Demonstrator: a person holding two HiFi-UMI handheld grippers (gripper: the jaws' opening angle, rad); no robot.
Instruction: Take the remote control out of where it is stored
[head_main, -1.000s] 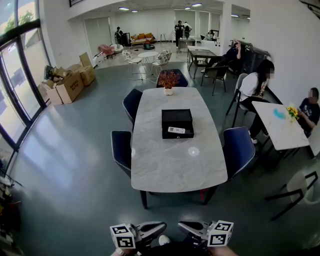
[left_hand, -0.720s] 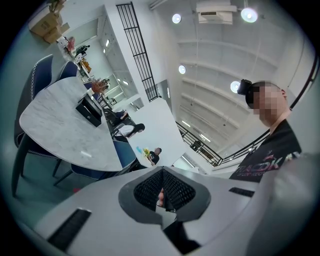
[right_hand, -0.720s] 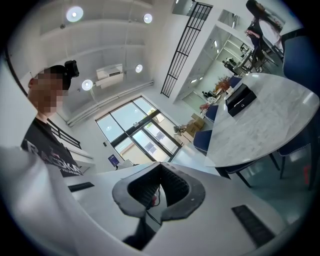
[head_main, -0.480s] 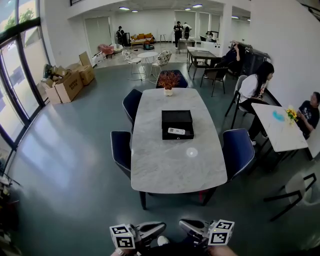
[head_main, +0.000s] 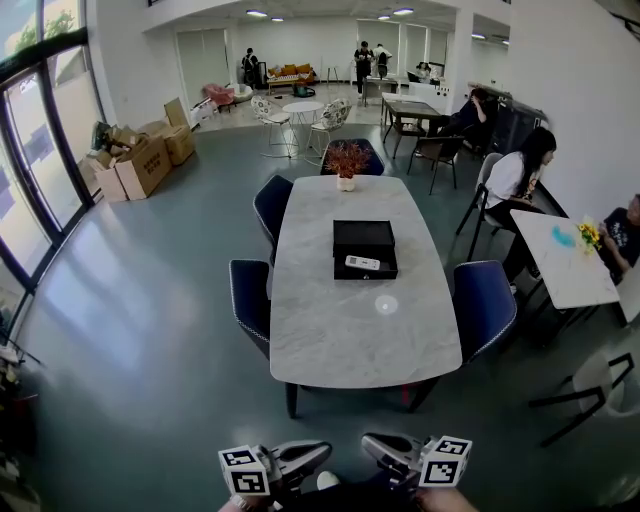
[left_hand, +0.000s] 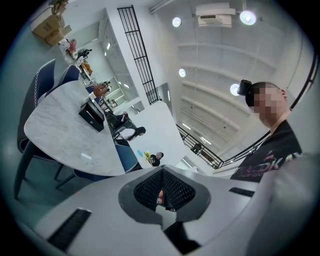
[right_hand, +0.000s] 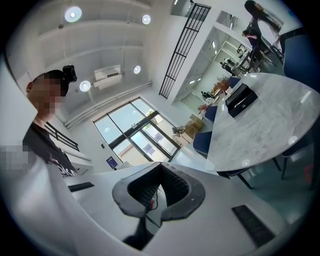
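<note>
white remote control (head_main: 362, 263) lying at the front of the black box (head_main: 363, 236) on the marble table (head_main: 350, 330), well ahead of left gripper (head_main: 326, 454) and right gripper (head_main: 367, 443), both claws pressed together and empty, little changed from a second ago, so approach and reach yet to come.

Your head camera looks forward and steeply down across the grey floor (head_main: 150, 330). The oval white marble table (head_main: 365, 325) stands well ahead at centre, and your left claw (head_main: 305, 458) and right claw (head_main: 385, 452) just poke in at the bottom edge. Each claw's camera sits close behind its own jaws, which fill the lower frame, and faces that table from far off. Both are rolled sideways. The left gripper view puts the table upper left and your dark-shirted torso (left_hand: 270, 155) at right, and the right gripper view mirrors this. All three views share the table and the black open box (head_main: 364, 247) on it.
</note>
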